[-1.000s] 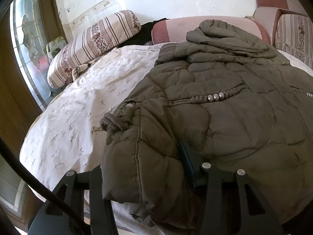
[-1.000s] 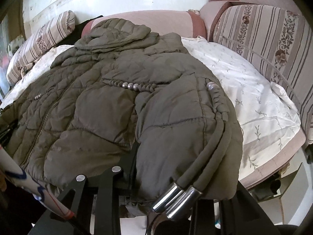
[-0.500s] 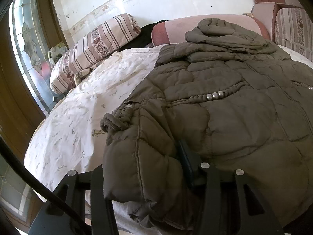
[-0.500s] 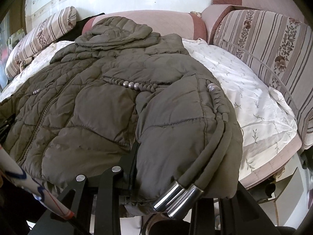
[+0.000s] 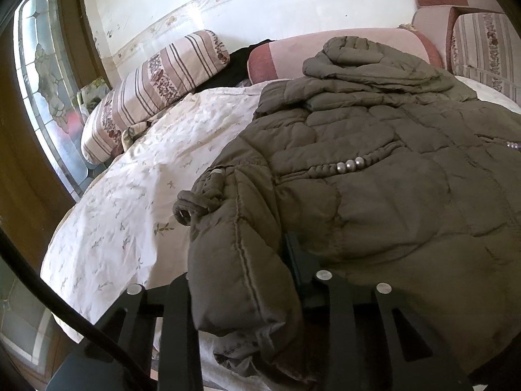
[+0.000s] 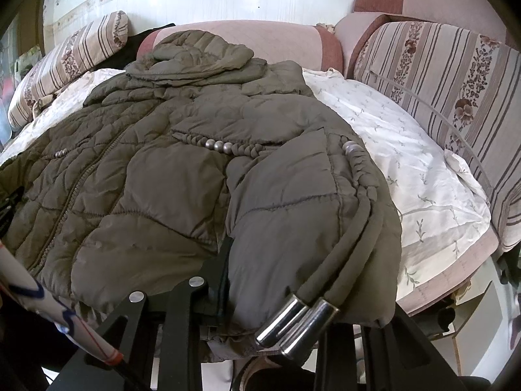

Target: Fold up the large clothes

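An olive-green quilted puffer jacket (image 5: pixel 374 176) lies spread on a bed with a white floral sheet (image 5: pixel 136 202), hood toward the far pillows. It also fills the right wrist view (image 6: pixel 182 169). My left gripper (image 5: pixel 247 296) is shut on the jacket's near left hem corner, which bulges between the fingers. My right gripper (image 6: pixel 276 296) is shut on the jacket's near right hem corner. Two drawcords with metal tips (image 6: pixel 293 322) hang over that corner.
Striped bolster pillows (image 5: pixel 153 84) and a pink cushion (image 5: pixel 325 52) line the bed's far side. A striped sofa back (image 6: pixel 449 88) stands at the right. A stained-glass window (image 5: pixel 49 91) is at the left. The bed's near edge (image 6: pixel 449 277) drops off at the right.
Both grippers have lifted slightly and pulled back with the hem corners; the jacket sits a little lower and farther in both views. The grips have not changed.
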### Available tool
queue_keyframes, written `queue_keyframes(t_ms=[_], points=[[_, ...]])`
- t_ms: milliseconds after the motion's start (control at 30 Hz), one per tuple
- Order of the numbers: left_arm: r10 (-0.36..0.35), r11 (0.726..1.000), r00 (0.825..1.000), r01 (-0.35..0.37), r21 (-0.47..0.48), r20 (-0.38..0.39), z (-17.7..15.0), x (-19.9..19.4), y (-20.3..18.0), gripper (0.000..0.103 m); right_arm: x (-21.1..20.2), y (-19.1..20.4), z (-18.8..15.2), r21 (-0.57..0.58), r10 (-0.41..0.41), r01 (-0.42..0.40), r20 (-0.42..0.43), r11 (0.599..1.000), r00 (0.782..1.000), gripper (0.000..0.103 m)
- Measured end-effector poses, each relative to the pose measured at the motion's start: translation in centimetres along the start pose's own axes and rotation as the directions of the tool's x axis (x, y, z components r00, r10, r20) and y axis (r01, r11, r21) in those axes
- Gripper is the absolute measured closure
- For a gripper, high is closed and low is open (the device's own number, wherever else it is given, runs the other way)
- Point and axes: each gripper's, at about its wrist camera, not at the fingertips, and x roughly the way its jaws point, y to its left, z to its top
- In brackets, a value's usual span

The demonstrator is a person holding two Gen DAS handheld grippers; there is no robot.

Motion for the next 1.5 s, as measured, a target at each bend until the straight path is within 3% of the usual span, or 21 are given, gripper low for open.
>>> queue_keyframes(t_ms=[367, 1500], points=[[-0.032, 0.999, 0.999, 0.032, -0.011, 0.017, 0.2, -1.0, 0.5, 0.083, -1.4, -0.5, 0.3, 0.01, 0.0, -0.001, 0.036, 1.0, 0.999, 0.074], [-0.048, 0.998, 0.999, 0.049, -0.03, 0.022, 0.2, -2.3, 0.4, 0.084, -4.5, -2.2, 0.3, 0.032, -0.004, 0.002, 0.066, 1.0, 0.998, 0.076]])
